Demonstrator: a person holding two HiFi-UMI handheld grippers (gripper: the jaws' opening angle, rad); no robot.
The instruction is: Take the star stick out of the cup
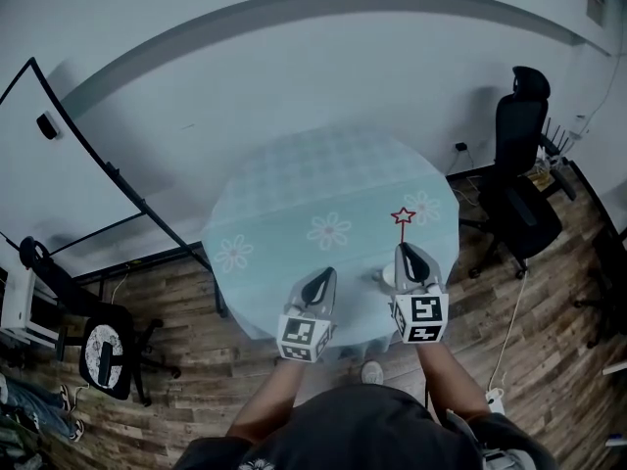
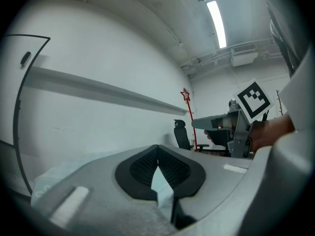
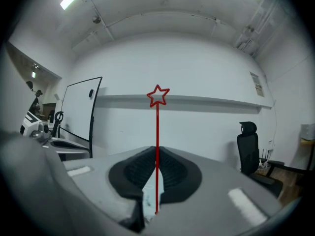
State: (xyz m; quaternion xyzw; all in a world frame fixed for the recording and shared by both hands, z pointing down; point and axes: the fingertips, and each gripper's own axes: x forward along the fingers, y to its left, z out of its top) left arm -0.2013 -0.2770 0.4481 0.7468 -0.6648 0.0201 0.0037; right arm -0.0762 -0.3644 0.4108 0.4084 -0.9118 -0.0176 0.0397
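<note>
Right gripper (image 3: 156, 154) pinches star stick (image 3: 157, 127), star past its tips; left gripper (image 2: 157, 149) closed

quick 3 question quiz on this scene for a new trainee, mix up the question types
1. True or false: the left gripper is shut on the star stick.
2. Multiple choice: in the head view, what stands to the right of the table? A) a black office chair B) a red sofa C) a ladder
3. Fill in: the star at the top of the stick is coloured ____.

Key
1. False. The right gripper is shut on the stick; the left gripper is shut with nothing in it.
2. A
3. red
</note>
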